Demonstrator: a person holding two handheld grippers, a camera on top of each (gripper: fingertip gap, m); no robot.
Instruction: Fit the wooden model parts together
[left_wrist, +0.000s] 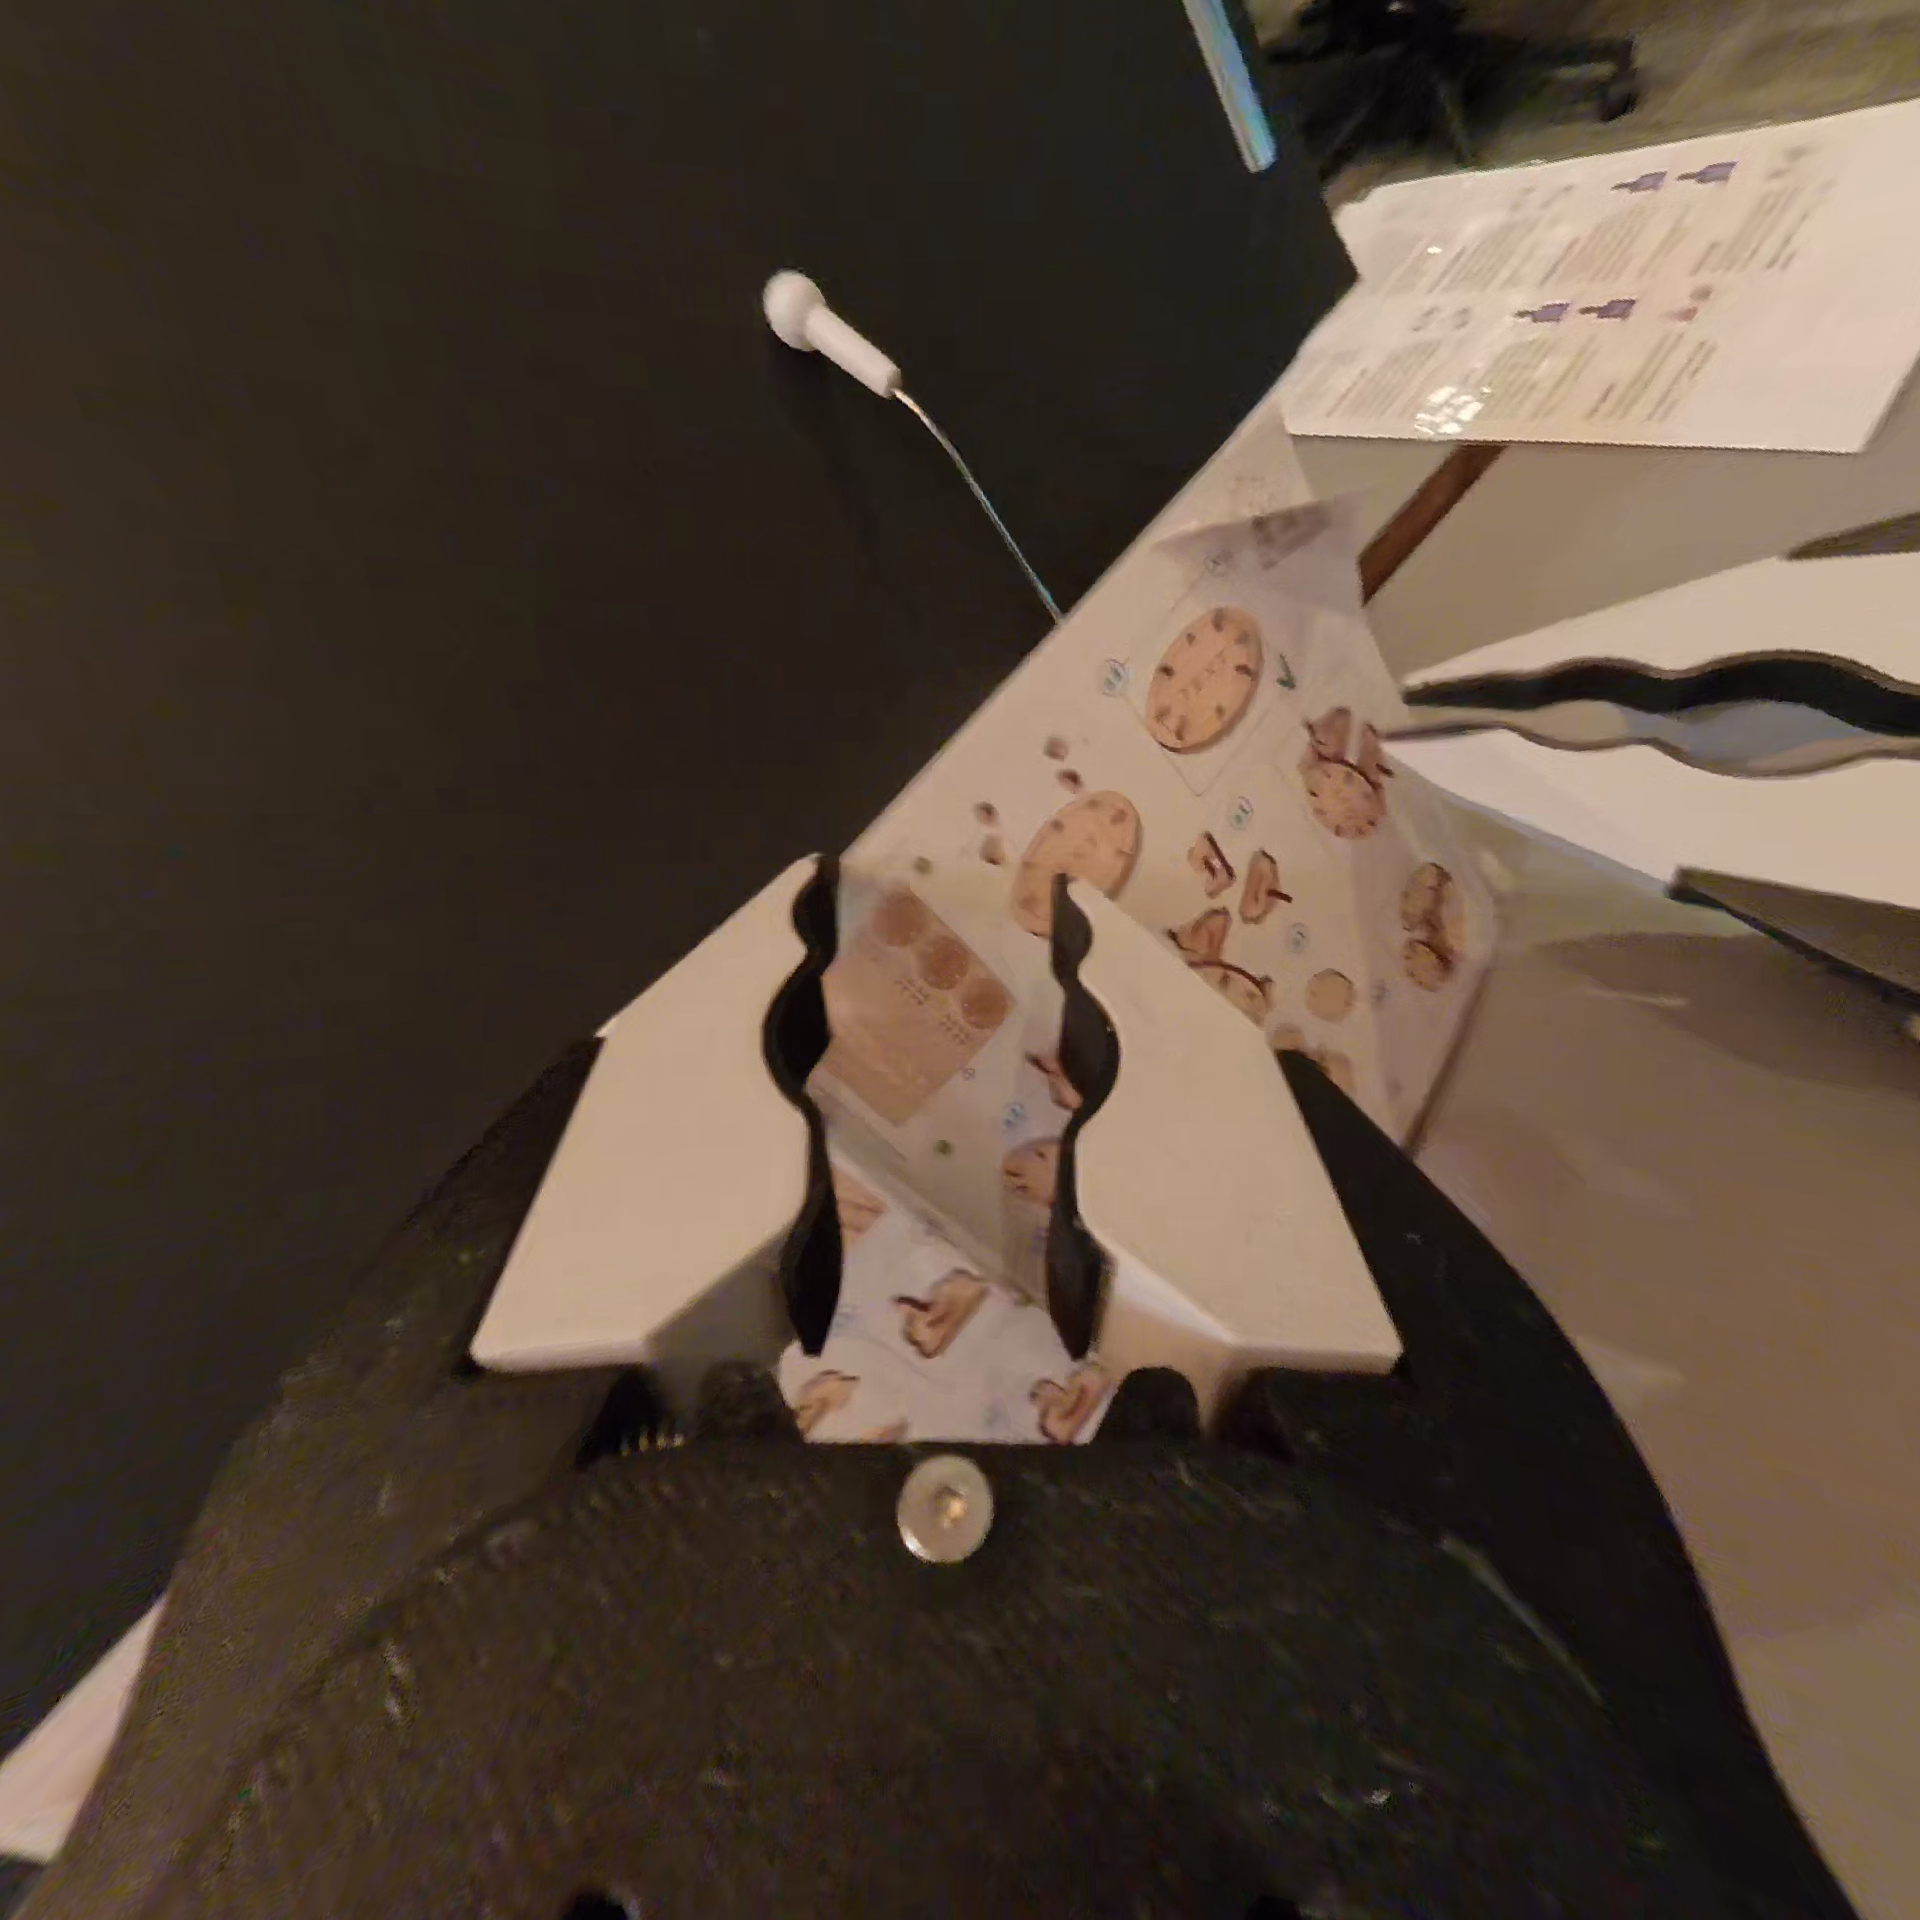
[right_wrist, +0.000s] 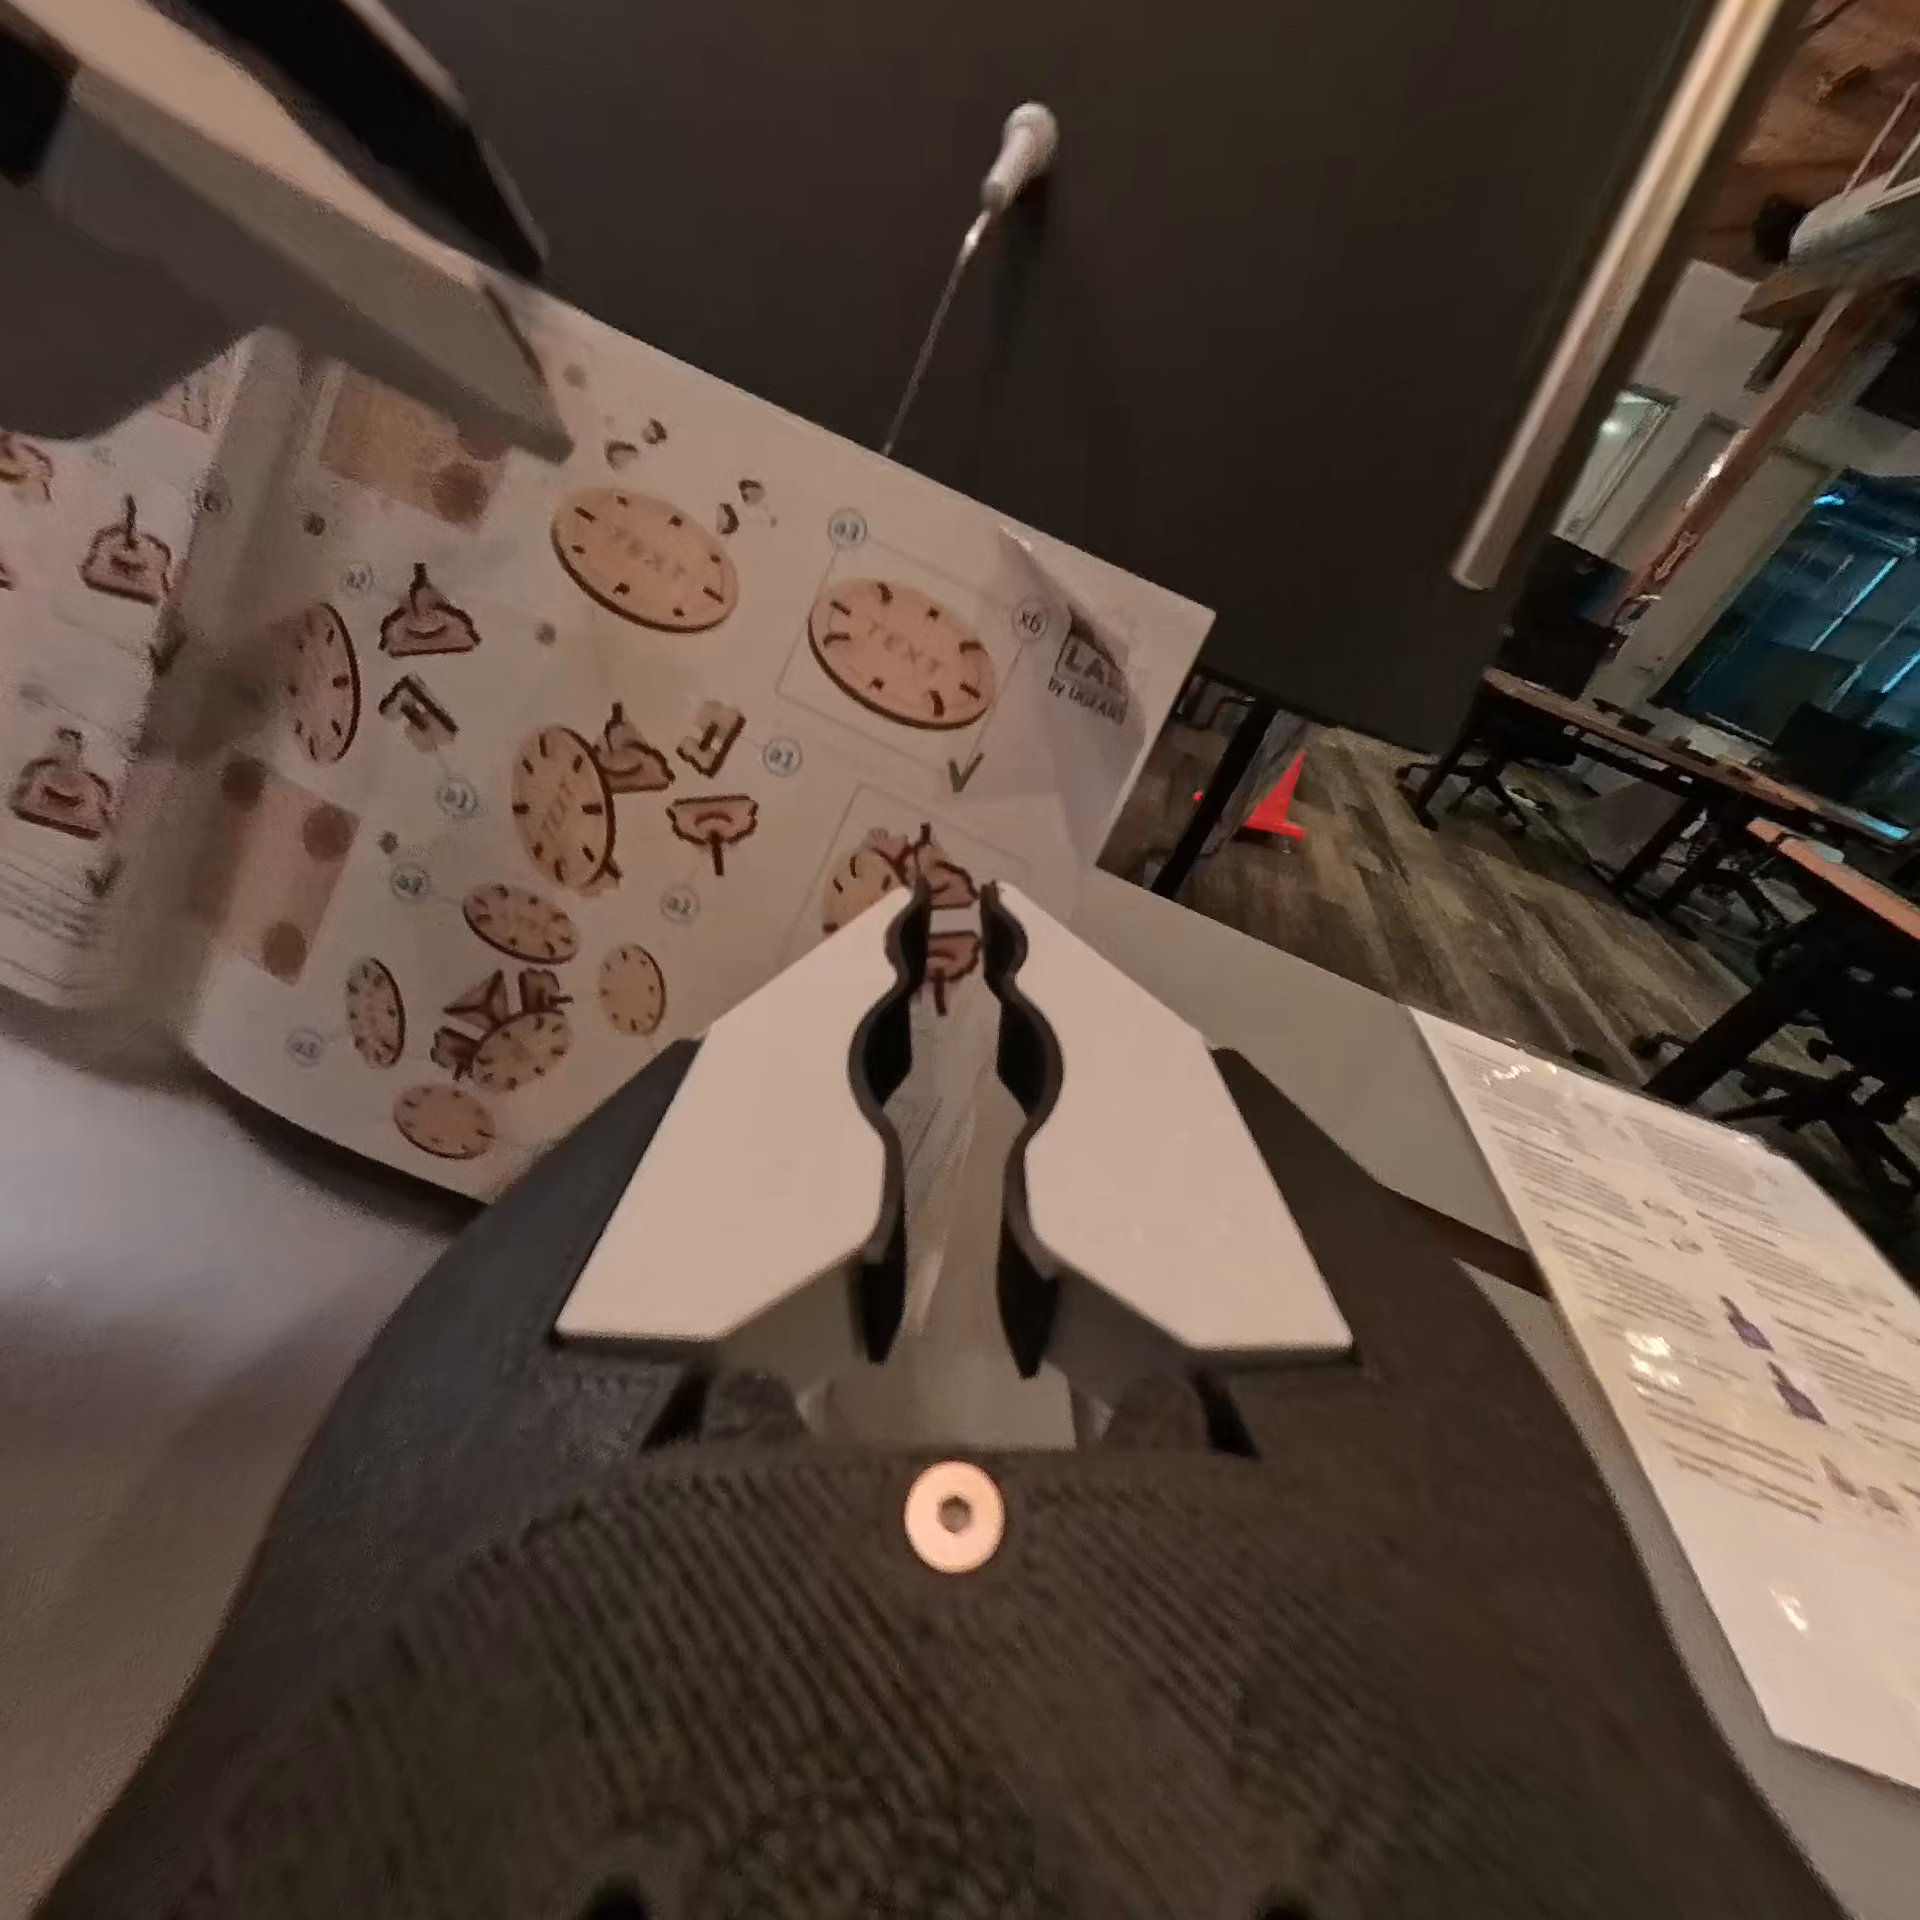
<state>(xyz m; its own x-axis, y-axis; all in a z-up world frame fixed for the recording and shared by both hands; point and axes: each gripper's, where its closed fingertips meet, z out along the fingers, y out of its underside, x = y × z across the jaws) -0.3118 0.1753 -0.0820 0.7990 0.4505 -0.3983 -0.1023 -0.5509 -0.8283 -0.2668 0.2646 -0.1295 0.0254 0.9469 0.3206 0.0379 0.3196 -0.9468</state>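
Note:
No wooden parts show in either view. A folded instruction sheet (left_wrist: 1299, 831) with pictures of wooden discs and parts lies partly raised on the pale table (left_wrist: 1662, 1299); it also shows in the right wrist view (right_wrist: 623, 727). My left gripper (left_wrist: 940, 883) is open above the sheet, with only the sheet visible behind the gap. One of its fingers (right_wrist: 436, 312) shows blurred at the upper left of the right wrist view. My right gripper (right_wrist: 956, 891) points at the sheet's right part with its pads a narrow gap apart and nothing pressed between them. It also shows in the left wrist view (left_wrist: 1455, 707).
A laminated printed sheet (right_wrist: 1714, 1351) lies at the table's right edge and also shows in the left wrist view (left_wrist: 1558, 312). A dark panel (left_wrist: 416, 520) stands behind the table with a white pin and thin wire (left_wrist: 821, 322) on it. An orange cone (right_wrist: 1283, 800) stands on the floor beyond.

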